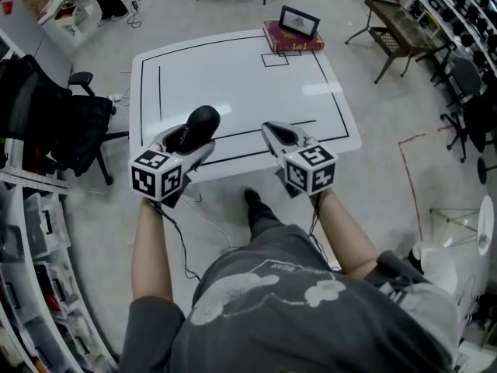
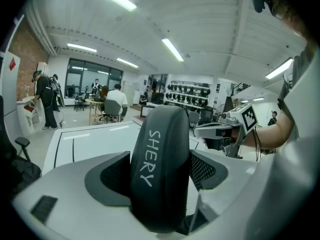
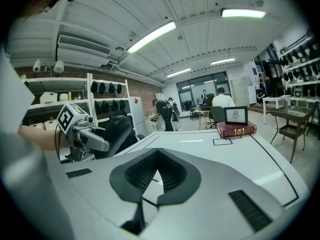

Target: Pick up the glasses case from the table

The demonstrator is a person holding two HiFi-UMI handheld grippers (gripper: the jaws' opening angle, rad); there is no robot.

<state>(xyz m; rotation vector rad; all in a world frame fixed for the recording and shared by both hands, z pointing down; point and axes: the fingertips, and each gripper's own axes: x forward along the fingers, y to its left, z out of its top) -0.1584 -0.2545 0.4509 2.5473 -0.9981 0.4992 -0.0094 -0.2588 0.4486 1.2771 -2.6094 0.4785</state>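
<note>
Two tools hung over the near edge of the white counter (image 1: 233, 76). The left tool (image 1: 189, 141) had its jaws spread wide and was pinching the black glasses case (image 1: 202, 121), one pad on each long flank. The case was clear of the counter, and its rounded end poked out past the jaw tips. The right tool (image 1: 281, 134) had its jaws pressed together at the tips with nothing between them, and it hung beside the left one, apart from the case.

With the case off the counter, the pick-up looked all but done, so the risk lay in keeping hold of it. The shell was smooth and curved, and much of it stuck out beyond the pads, so a quick swing or roll of the hand could make it pivot or squirt forward out of the grip. How deep it sat between the pads was hard to judge through the wide lens; it was probably held nearer one end than the middle. Any easing of the squeeze would drop it, most likely onto the floor rather than the counter.
</note>
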